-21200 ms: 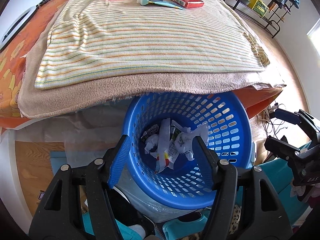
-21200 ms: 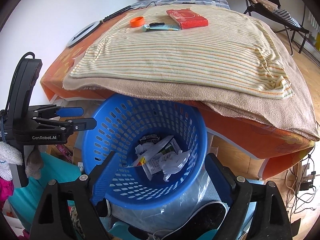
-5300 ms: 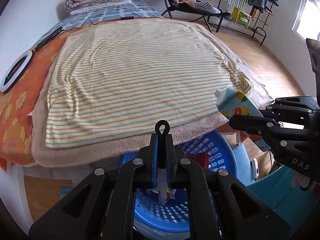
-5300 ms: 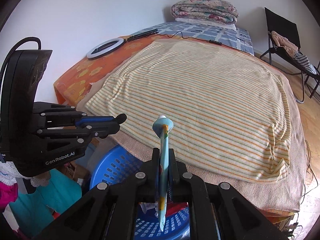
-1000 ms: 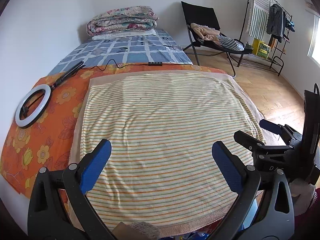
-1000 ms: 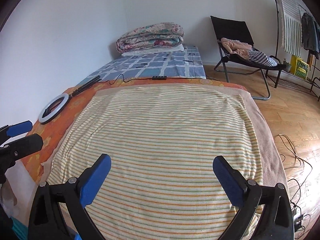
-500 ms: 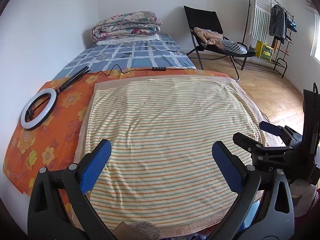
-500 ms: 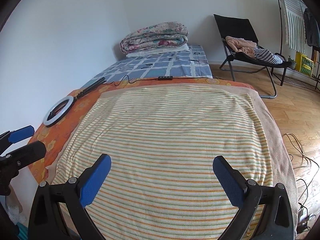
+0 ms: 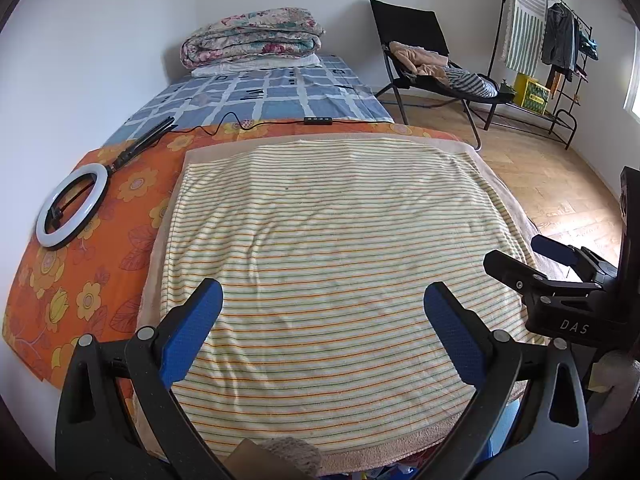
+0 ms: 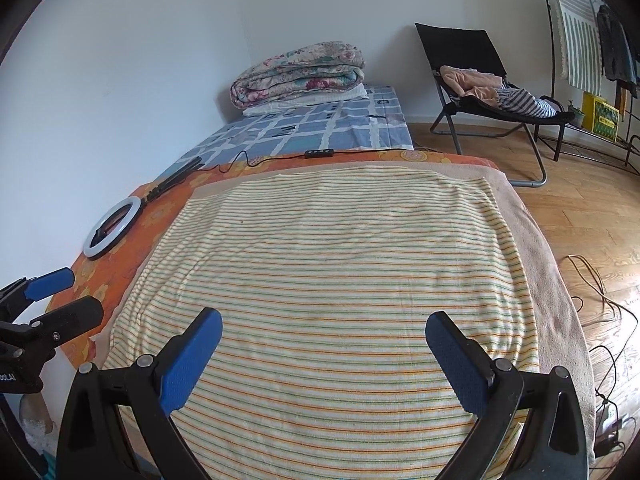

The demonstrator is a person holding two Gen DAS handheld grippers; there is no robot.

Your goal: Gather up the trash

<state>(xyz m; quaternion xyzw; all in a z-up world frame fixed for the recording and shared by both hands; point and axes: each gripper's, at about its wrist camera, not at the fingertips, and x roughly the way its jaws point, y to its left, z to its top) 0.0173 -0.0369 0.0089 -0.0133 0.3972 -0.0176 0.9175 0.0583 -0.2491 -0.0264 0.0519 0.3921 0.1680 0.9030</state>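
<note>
My left gripper (image 9: pixel 322 304) is open and empty, held above the near part of the striped cloth (image 9: pixel 328 248) on the bed. My right gripper (image 10: pixel 322 336) is open and empty too, above the same striped cloth (image 10: pixel 332 272). The right gripper also shows at the right edge of the left wrist view (image 9: pixel 532 256), and the left gripper at the left edge of the right wrist view (image 10: pixel 60 296). No trash item lies on the cloth. Only a sliver of blue below the cloth's near edge (image 9: pixel 500 420) shows where the basket stood.
A ring light (image 9: pixel 72 204) with its cable lies on the orange flowered sheet (image 9: pixel 80 280) at the left. Folded quilts (image 9: pixel 252 36) sit at the bed's far end. A black chair with clothes (image 9: pixel 432 60) and a clothes rack (image 9: pixel 556 40) stand on the wooden floor.
Both grippers have drawn slightly nearer the bed over the last second, both staying open. Earlier they held trash over the blue basket; the items on the cloth are gone.
</note>
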